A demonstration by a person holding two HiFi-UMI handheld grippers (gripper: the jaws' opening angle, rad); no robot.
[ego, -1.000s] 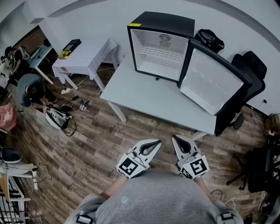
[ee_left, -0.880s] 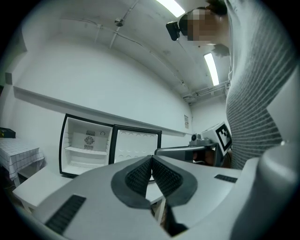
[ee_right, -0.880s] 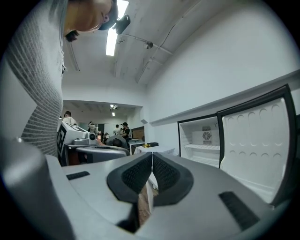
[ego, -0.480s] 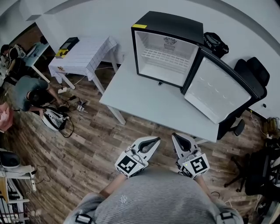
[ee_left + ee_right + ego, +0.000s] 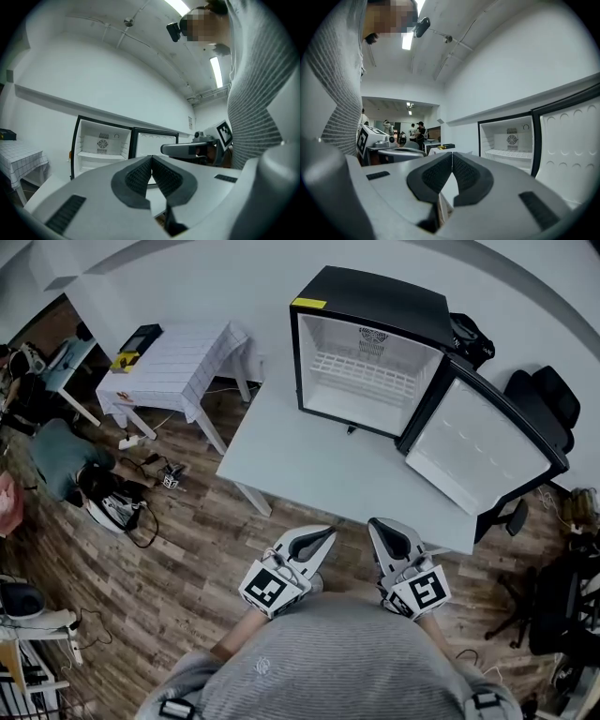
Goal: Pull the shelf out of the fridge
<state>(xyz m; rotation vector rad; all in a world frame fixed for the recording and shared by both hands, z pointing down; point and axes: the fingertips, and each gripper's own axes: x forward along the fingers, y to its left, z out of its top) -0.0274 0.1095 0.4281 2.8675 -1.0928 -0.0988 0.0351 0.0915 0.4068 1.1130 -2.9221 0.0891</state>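
The shelf (image 5: 367,369), a white wire rack, sits inside the fridge (image 5: 380,294) at about mid-height, fully seated, with its front edge just behind the opening. The fridge is a small black cabinet with a white interior. It stands at the far side of a pale table (image 5: 300,456), and its door (image 5: 480,448) is swung wide open to the right.

Both grippers are held low and close to the person's grey sweater (image 5: 337,667). They are side by side over the wooden floor (image 5: 187,540) at the table's near edge, well apart from the fridge and the shelf. The left gripper (image 5: 324,535) points forward and slightly to the right, with its marker cube at the rear against the torso. The right gripper (image 5: 377,528) points forward and slightly to the left, with its cube likewise nearest the body. The two tips converge a little but do not touch.

In the left gripper view the ribbed pads (image 5: 140,176) meet along their length with nothing between them. The right gripper view shows the same: jaws together and empty, with the open fridge ahead to the right.

At the left of the head view stands a small table with a checked cloth (image 5: 178,357), and a person (image 5: 58,454) crouches on the floor beside it. An office chair (image 5: 548,395) stands behind the fridge door.
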